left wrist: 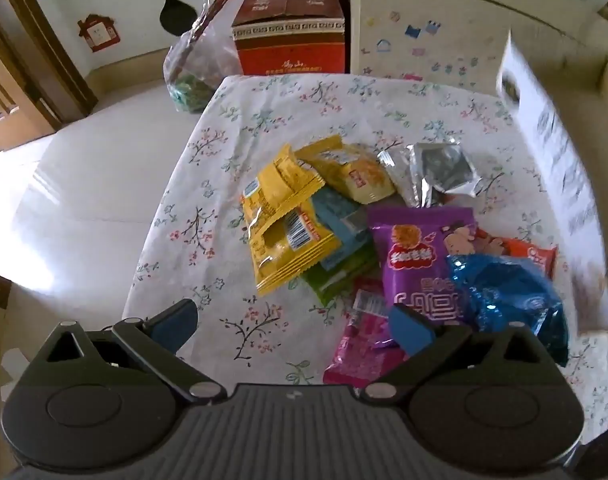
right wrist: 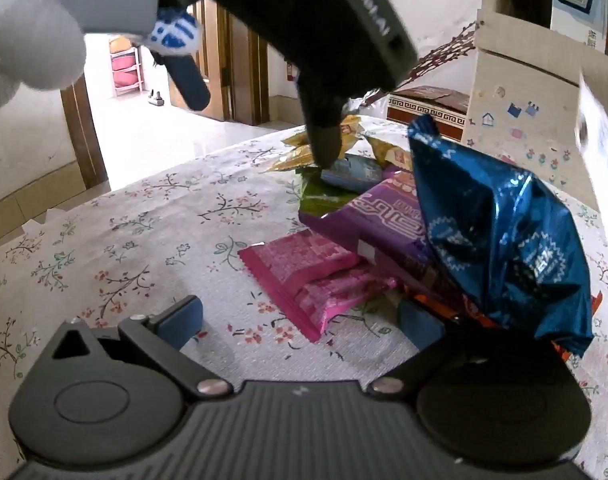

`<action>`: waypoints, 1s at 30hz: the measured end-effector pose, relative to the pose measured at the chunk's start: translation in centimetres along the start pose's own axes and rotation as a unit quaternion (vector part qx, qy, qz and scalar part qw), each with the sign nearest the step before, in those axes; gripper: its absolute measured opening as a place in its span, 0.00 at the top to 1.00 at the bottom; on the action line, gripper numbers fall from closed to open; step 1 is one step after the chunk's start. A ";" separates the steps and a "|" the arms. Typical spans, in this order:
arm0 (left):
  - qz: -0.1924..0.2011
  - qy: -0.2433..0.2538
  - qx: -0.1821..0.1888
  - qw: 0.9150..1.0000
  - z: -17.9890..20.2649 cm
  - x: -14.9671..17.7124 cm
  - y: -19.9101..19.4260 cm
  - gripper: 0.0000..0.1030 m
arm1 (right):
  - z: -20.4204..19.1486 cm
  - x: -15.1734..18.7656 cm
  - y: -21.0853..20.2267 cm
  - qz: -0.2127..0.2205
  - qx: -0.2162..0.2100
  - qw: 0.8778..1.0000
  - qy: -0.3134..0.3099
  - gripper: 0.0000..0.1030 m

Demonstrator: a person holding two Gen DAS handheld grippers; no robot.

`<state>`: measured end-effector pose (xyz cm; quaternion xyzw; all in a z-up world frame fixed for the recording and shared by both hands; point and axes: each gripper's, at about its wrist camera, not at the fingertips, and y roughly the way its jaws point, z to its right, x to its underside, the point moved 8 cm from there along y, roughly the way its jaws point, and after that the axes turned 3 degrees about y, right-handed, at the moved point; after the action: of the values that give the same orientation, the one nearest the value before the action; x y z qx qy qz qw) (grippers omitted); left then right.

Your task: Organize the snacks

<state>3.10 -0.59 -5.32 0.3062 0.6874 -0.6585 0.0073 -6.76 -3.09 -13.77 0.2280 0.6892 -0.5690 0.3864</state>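
Both the left gripper and right gripper gape empty above the snack pile at table centre. The blue foil bag, at the right gripper's two o'clock, could topple if nudged.

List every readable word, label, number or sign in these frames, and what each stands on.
None reads with certainty.
Purple packet: large Chinese characters, too distorted to quote.
Yellow packets: barcodes, digits too small.
Red-brown box: print blurred.
Blue foil bag: white print blurred.
Left gripper body: upside-down letters, unclear.
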 end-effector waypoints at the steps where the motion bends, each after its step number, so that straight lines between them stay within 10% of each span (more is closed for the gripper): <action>1: 0.003 0.001 0.003 1.000 0.1 -0.1 -0.2 0.00 | 0.0 0.0 0.0 0.000 0.000 1.000 0.000 0.00; 30: 0.094 0.012 0.019 0.995 0.2 -0.9 -4.6 0.00 | -0.3 -0.4 0.5 -0.003 0.012 1.000 0.007 0.00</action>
<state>1.77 -0.92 -0.78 0.3776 0.6429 -0.6641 0.0552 -6.28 -2.63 -13.73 0.2344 0.6856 -0.5765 0.3777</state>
